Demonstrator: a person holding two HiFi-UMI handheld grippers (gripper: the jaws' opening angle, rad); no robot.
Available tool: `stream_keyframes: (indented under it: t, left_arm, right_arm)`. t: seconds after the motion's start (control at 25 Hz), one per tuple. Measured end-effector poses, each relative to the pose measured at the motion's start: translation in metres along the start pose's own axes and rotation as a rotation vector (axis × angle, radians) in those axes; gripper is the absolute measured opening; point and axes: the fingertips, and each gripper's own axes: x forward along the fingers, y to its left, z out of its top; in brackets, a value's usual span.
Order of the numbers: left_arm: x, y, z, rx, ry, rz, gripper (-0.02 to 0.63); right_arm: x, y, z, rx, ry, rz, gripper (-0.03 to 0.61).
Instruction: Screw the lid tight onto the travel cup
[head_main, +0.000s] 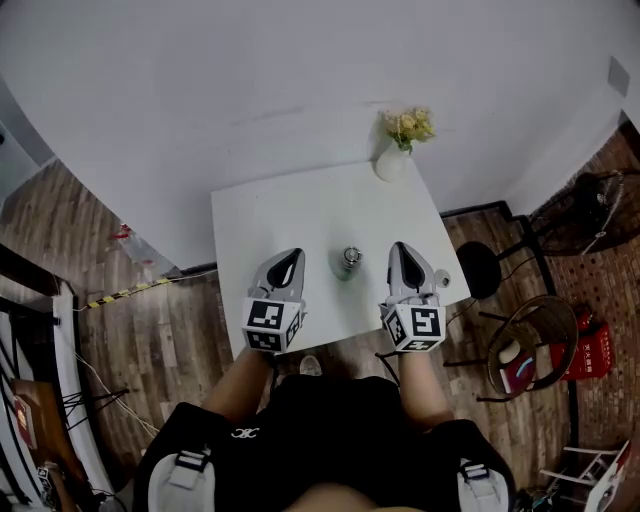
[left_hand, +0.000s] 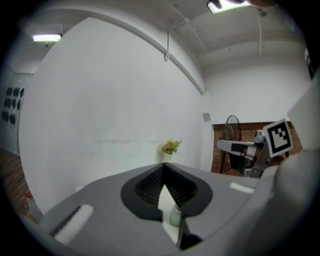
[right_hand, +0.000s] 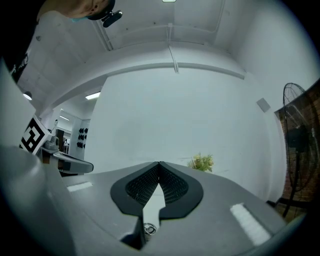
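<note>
Most of the head view is a white wall (head_main: 300, 90) above a brown plank floor (head_main: 150, 330). One white square counter (head_main: 300, 215) stands against that wall, and a person stands at its near edge, holding a tool in each hand over the front half of the top. To the right of the counter are a black stool (head_main: 480, 268) and a round chair (head_main: 530, 345). The left tool (head_main: 294, 253) has its jaws pressed together with nothing between them, and it points toward the wall. The right tool (head_main: 399, 246) is likewise pressed together and empty, and it lies roughly parallel to the left one. A white vase (head_main: 391, 162) with yellow flowers (head_main: 407, 125) sits at the far edge of the counter. The cup (head_main: 349, 262) stands upright between the two tools, apart from both. It also shows low in the left gripper view, past the closed tips. A round piece (head_main: 441, 279) lies near the counter's right edge, just beside the right tool. It is too small to tell what it is.
</note>
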Motion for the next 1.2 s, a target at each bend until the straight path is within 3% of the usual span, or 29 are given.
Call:
stream_keyframes:
  t: [0.2, 0.48, 0.8, 1.0, 1.2]
  left_arm:
    - [0.009, 0.013, -0.005, 0.013, 0.0, 0.027, 0.054]
    - [0.016, 0.015, -0.005, 0.005, -0.002, 0.108, 0.054]
    - [0.028, -0.002, -0.015, 0.007, 0.023, 0.271, 0.054]
    - [0.03, -0.007, -0.031, -0.039, 0.036, 0.372, 0.055]
    - [0.028, -0.013, -0.045, -0.037, 0.06, 0.424, 0.056]
  right_arm:
    - [0.015, -0.009, -0.006, 0.002, 0.0, 0.006, 0.003]
    - [0.043, -0.024, -0.016, 0.022, 0.009, 0.098, 0.003]
    - [0.071, -0.051, -0.03, 0.021, 0.035, 0.327, 0.003]
    - [0.088, -0.064, -0.039, 0.013, 0.052, 0.454, 0.003]
    - [0.093, -0.062, -0.054, -0.001, 0.081, 0.581, 0.003]
